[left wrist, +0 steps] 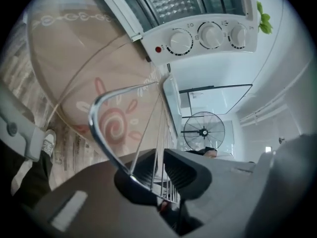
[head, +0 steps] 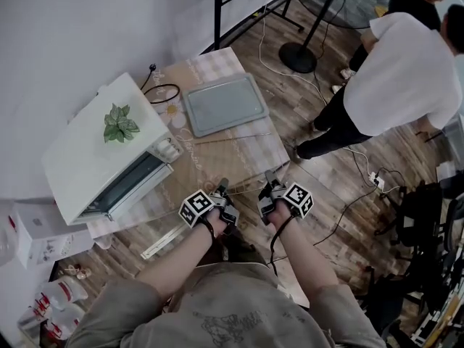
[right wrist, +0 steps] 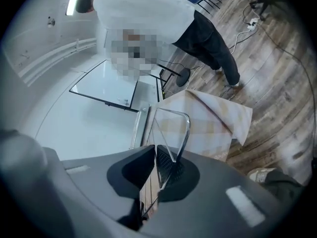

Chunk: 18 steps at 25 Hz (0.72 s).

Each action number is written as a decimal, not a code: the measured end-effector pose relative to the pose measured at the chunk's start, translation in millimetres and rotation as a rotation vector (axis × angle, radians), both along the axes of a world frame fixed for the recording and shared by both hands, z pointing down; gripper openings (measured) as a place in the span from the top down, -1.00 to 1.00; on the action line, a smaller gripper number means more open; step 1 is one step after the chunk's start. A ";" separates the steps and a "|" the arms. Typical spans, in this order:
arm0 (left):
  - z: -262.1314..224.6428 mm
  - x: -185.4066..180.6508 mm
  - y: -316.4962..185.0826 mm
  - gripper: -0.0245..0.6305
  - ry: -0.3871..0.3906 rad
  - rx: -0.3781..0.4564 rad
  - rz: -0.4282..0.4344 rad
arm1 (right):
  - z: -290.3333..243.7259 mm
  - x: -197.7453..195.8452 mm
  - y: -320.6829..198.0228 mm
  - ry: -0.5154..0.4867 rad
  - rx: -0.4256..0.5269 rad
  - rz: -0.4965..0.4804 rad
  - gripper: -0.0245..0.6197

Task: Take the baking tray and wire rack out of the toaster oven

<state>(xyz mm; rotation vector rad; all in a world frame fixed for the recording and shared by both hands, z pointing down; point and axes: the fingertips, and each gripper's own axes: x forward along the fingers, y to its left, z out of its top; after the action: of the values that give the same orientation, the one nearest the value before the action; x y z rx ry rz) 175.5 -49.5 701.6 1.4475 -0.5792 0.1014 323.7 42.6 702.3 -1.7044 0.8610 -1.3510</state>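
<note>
Table point(head: 212, 65) under a checked cloth bears the white toaster oven point(head: 109, 147) at the left, its door hanging open, and the grey baking tray point(head: 223, 104) lying flat at the far side, already out. Thin and shiny, the wire rack point(left wrist: 110, 146) is held over the cloth, stretching away from both hands toward the tray. Left gripper point(head: 222, 188) and right gripper point(head: 270, 177) each pinch its near edge, side by side, equally close.
</note>
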 end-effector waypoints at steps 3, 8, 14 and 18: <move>15.6 6.6 1.1 0.65 -0.042 -0.069 0.001 | 13.1 13.2 -4.7 -0.020 -0.067 0.006 0.71; 22.1 9.6 8.9 0.49 -0.139 -0.078 0.065 | 27.8 25.2 -9.5 -0.051 -0.195 -0.037 0.45; 21.8 5.8 15.6 0.45 -0.175 -0.111 0.064 | 27.3 30.3 -9.4 -0.019 -0.341 -0.101 0.22; 23.0 5.2 18.9 0.41 -0.194 -0.128 0.083 | 26.2 44.8 -5.5 0.092 -0.475 -0.169 -0.07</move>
<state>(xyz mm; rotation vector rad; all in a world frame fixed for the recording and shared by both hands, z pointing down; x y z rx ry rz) 180.7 -30.6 724.5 1.3451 -0.6588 0.3418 368.5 37.0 728.5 -2.1039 0.7904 -1.7029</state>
